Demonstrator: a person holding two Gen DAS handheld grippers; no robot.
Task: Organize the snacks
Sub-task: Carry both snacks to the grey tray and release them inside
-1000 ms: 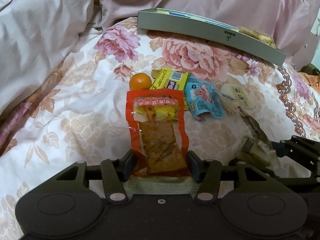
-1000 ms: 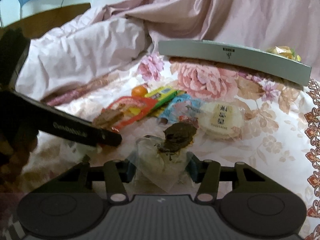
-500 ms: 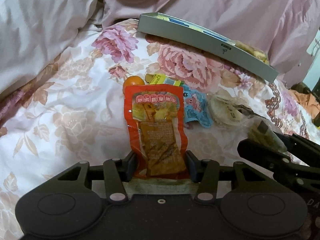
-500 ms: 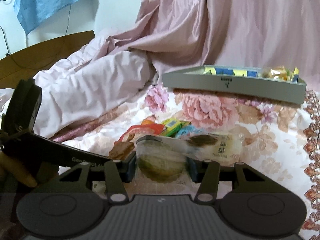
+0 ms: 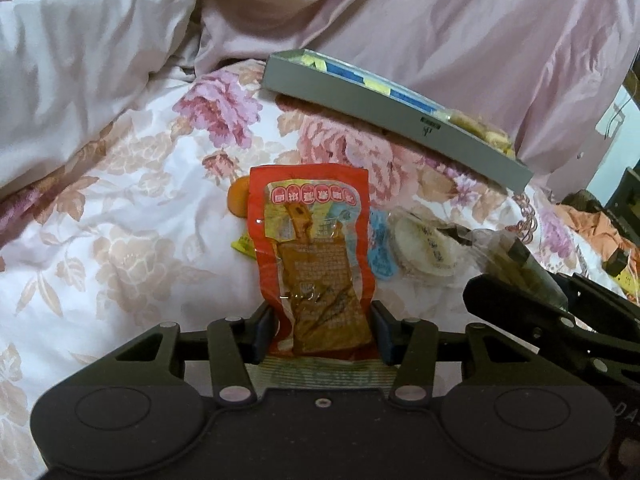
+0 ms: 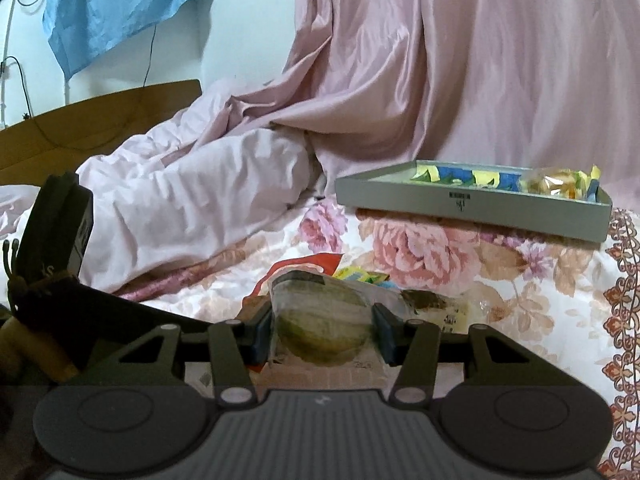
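A red packet of brown dried snack stands upright off the bed between the pads of my left gripper, which is shut on its lower end. My right gripper is shut on a clear packet holding a greenish round pastry, held above the bed. A grey tray with yellow and blue packets sits at the back; in the right wrist view the tray lies ahead and to the right. Loose on the bedspread are an orange, a blue packet and a round white cake.
Crumpled pink bedding rises on the left and behind the tray. A pink curtain hangs at the back. The right gripper's black body crosses the left view's right side. A wooden headboard stands far left.
Both grippers have risen with their packets. The red packet now stands off the bedspread, hiding part of the orange and the yellow packet. The right view has tipped up toward the tray.
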